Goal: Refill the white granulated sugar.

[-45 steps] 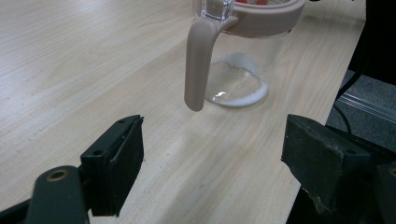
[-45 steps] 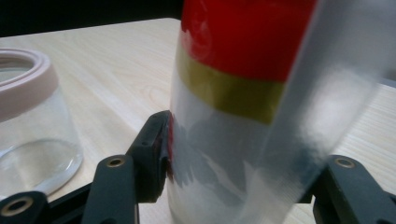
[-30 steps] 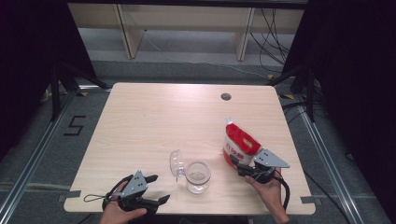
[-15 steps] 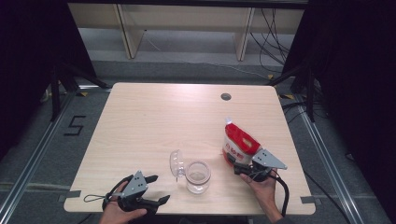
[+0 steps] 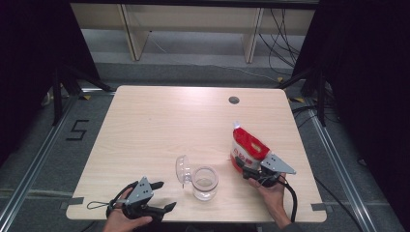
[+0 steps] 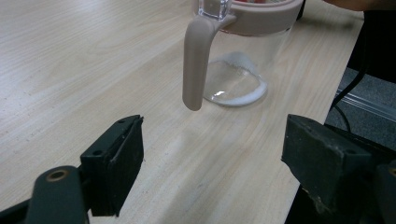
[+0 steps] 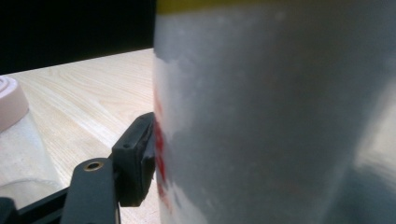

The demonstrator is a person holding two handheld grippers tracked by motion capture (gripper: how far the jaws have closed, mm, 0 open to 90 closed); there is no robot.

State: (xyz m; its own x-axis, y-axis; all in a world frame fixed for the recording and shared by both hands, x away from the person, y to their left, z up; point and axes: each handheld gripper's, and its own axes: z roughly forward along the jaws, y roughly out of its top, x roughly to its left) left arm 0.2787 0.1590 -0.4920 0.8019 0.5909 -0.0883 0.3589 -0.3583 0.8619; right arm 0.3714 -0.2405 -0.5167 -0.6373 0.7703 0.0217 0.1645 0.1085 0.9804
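At the lower left of the high view my left gripper [image 5: 162,195] rests with jaws wide apart, nothing between them. Right of centre the glass jar [image 5: 205,182] stands open. Lower right, my right gripper [image 5: 244,169], jaws just closing, pinches the red-and-white bag [image 5: 246,147].

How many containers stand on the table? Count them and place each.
2. The clear jar with its hinged lid open stands near the table's front edge, at the middle. The red and white bag stands to its right, between the right gripper's jaws.
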